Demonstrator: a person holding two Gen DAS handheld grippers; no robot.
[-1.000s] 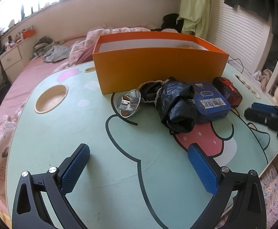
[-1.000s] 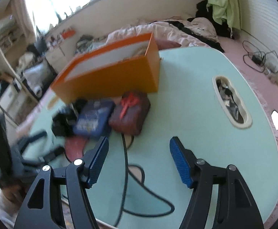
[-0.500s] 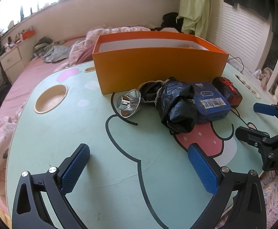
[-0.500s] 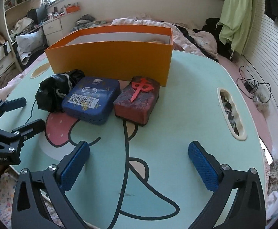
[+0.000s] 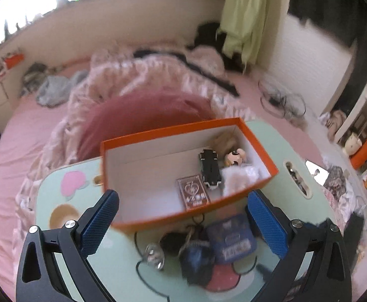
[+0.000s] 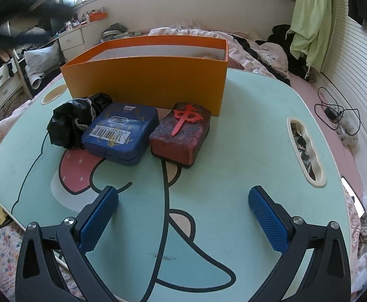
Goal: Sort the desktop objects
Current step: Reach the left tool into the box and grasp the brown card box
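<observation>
Left gripper (image 5: 183,229) spread wide, empty, high above the orange box (image 5: 259,183), looking down into it; view blurred. Inside box: card deck (image 5: 193,193), black gadget (image 5: 209,170), small figurine (image 5: 235,156). On table (image 6: 246,136), left to right: black bag (image 6: 69,122), blue tin (image 6: 121,133), red block (image 6: 181,130), all just before the box. Right gripper (image 6: 183,219) spread wide, empty, over bare tabletop.

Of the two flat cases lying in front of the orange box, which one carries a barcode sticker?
The blue case, between the black bag and the dark red case. The red one bears a raised red character instead.
</observation>
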